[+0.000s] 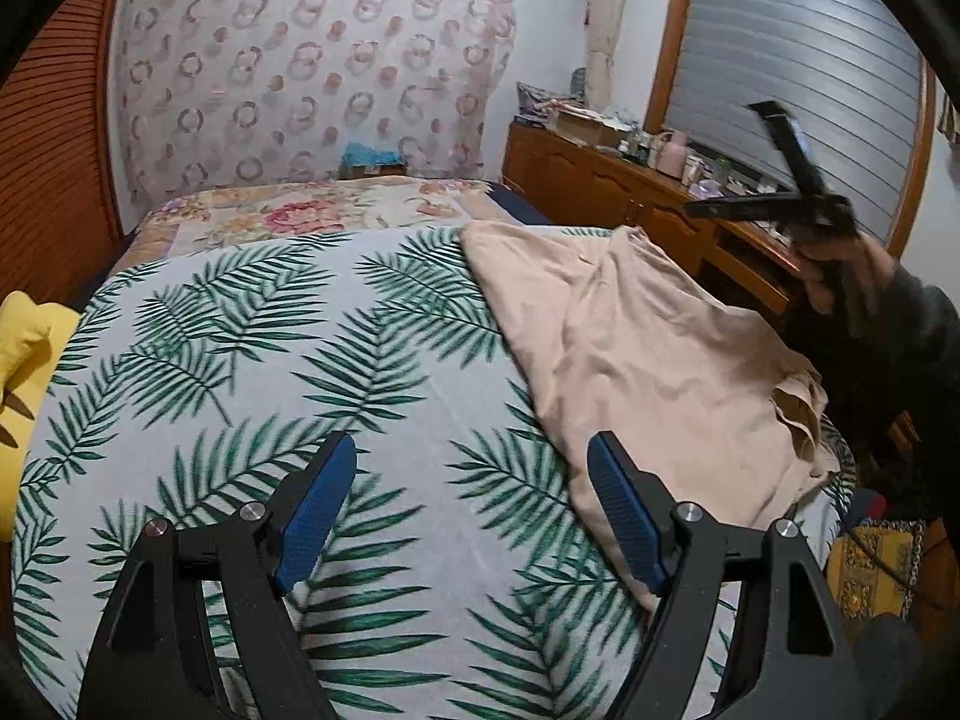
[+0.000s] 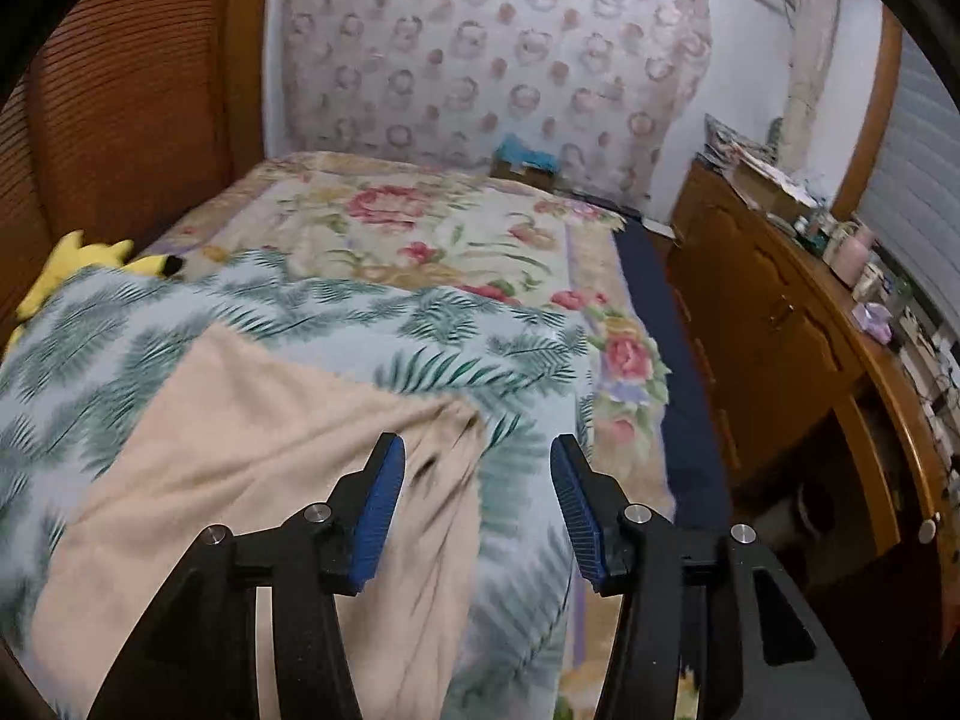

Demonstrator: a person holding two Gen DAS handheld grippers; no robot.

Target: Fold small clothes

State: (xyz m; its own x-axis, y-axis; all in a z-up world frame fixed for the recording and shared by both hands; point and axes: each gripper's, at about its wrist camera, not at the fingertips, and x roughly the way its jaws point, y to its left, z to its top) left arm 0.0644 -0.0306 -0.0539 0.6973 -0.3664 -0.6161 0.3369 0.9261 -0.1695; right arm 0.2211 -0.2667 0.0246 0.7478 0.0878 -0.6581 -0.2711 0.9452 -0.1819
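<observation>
- Left claw (image 1: 468, 504) is spread wide open with nothing in it, blue pads (image 1: 315, 513) facing each other, hanging over the palm-leaf cover (image 1: 288, 324) on the bed.
- Right claw (image 2: 477, 510) is also well open and holding nothing. In its own view the left blue pad (image 2: 381, 516) sits over the beige garment's edge, but I can't tell if it's actually touching the cloth.
- From the left wrist view you can also see the right claw (image 1: 774, 180) lifted in the air out past the bed's right edge, held in a hand (image 1: 840, 264), jaws splayed apart. It's pretty blurry.
- The beige garment (image 1: 648, 348) is lying on the palm-leaf cover along the bed's right side, running from the cover's far edge down toward the near right corner. It's rumpled, with a bunched-up opening or hem near the right edge.
- In the right wrist view the same beige garment (image 2: 252, 432) spreads across the near part of the cover, a bit creased.
- Past the leaf cover there's a floral blanket (image 2: 420, 228) covering the far end of the bed, up to the wall with the ring-pattern curtain (image 2: 498, 48).
- Yellow plush toy (image 2: 78, 267) at the bed's left edge, partly tucked behind the leaf cover.
- Wooden dresser (image 2: 774, 324) runs along the right side of the room, its top cluttered with small stuff, including a pink cup (image 2: 855, 258).
</observation>
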